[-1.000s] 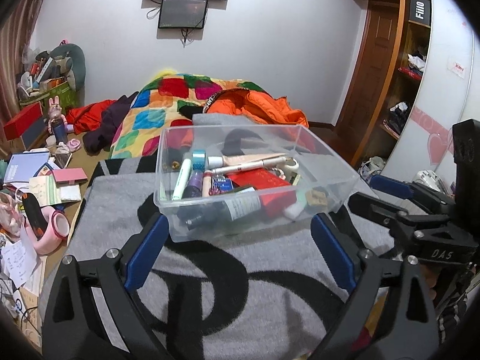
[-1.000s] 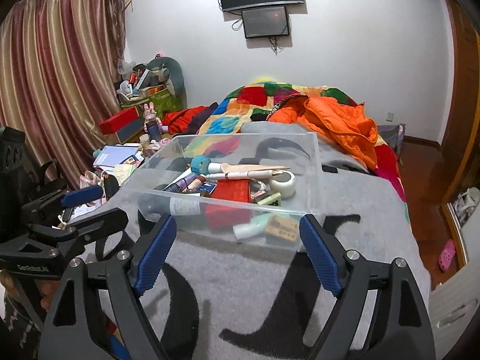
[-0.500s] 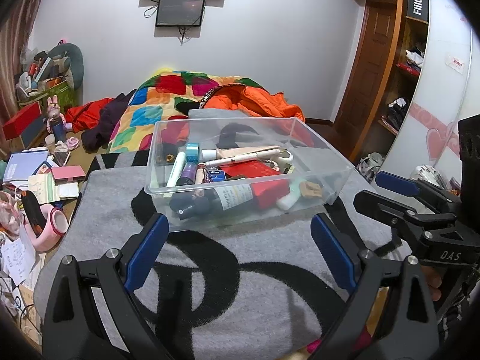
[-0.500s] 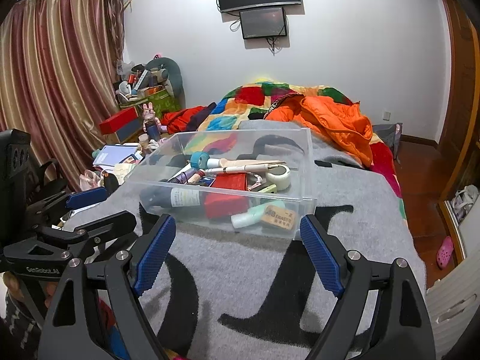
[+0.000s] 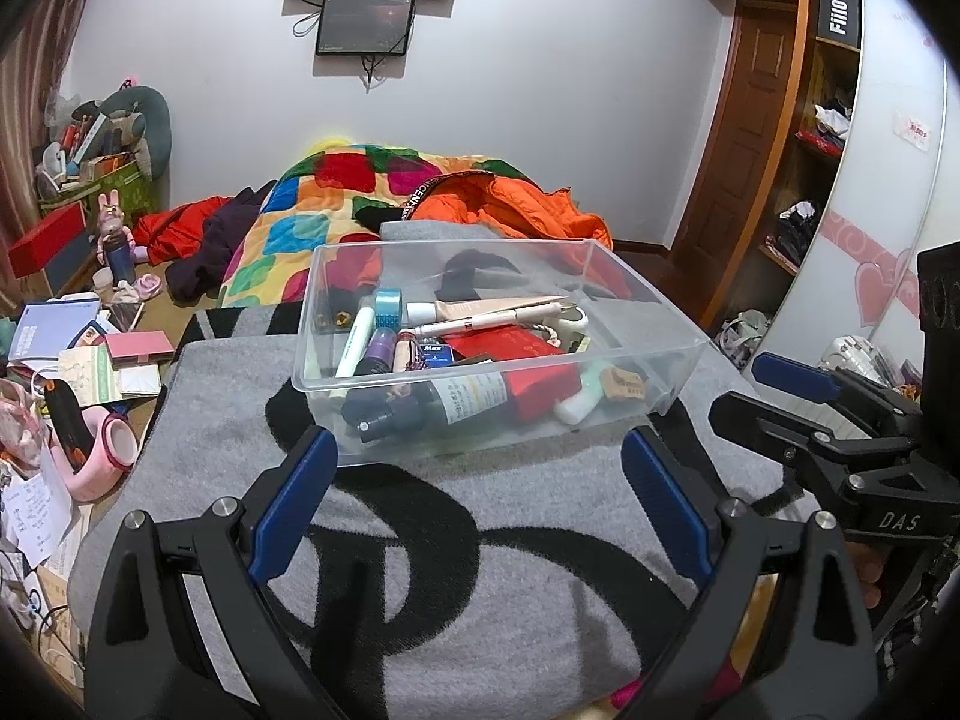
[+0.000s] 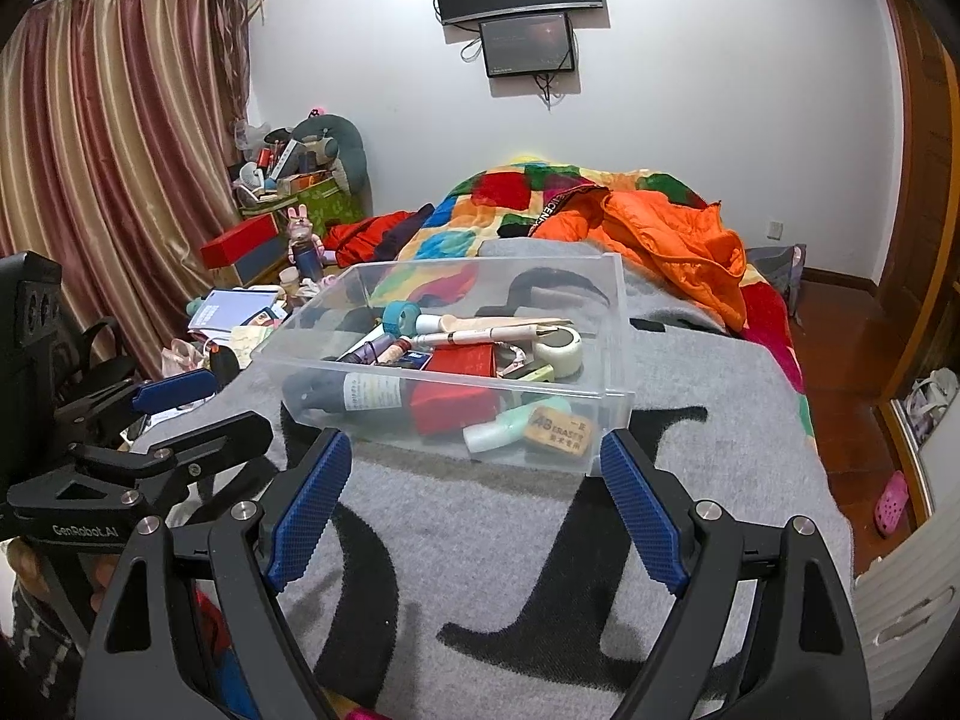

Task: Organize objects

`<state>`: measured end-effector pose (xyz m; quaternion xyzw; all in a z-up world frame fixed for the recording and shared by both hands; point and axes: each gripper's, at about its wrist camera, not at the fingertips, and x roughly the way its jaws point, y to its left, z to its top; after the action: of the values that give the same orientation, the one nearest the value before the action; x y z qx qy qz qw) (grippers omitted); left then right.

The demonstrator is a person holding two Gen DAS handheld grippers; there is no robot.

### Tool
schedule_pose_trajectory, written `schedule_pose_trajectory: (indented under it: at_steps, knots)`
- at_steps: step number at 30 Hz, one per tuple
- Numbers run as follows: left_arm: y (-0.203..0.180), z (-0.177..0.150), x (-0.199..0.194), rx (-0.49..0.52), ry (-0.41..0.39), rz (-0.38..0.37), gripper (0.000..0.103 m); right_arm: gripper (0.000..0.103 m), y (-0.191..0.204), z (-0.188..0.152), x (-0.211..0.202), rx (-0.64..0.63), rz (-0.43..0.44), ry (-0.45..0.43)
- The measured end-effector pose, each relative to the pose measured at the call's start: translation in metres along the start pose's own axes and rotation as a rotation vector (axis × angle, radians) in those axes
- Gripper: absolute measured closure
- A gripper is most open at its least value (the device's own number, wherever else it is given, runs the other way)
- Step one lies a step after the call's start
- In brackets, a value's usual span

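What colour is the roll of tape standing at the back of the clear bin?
Teal-blue tape roll, clearest in the right wrist view.

left claw [image 5: 474,492] wide (empty), right claw [image 6: 474,498] likewise

Clear plastic bin [image 5: 672,354] sits on a grey blanket [image 5: 480,570] with black lettering, stuffed with small stuff — dark bottle [image 5: 432,405], red box [image 5: 528,360], teal tape roll [image 5: 387,307], pens. Left gripper [image 5: 474,492] has its blue pads spread wide just short of the bin, nothing between them. Right gripper [image 5: 774,390] pokes in at the right edge, also empty.
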<state>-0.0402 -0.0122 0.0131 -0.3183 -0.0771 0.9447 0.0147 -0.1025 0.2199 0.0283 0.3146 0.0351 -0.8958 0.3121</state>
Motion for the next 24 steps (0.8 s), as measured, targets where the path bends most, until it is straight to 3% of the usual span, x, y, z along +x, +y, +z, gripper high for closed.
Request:
schedule_pose_trajectory:
  at_steps: [24]
  knots:
    - [-0.0045,-0.0004,-0.0014,0.024,-0.011,0.01,0.006,0.019,-0.0028,-0.0012,0.0009,0.018,0.003,0.001]
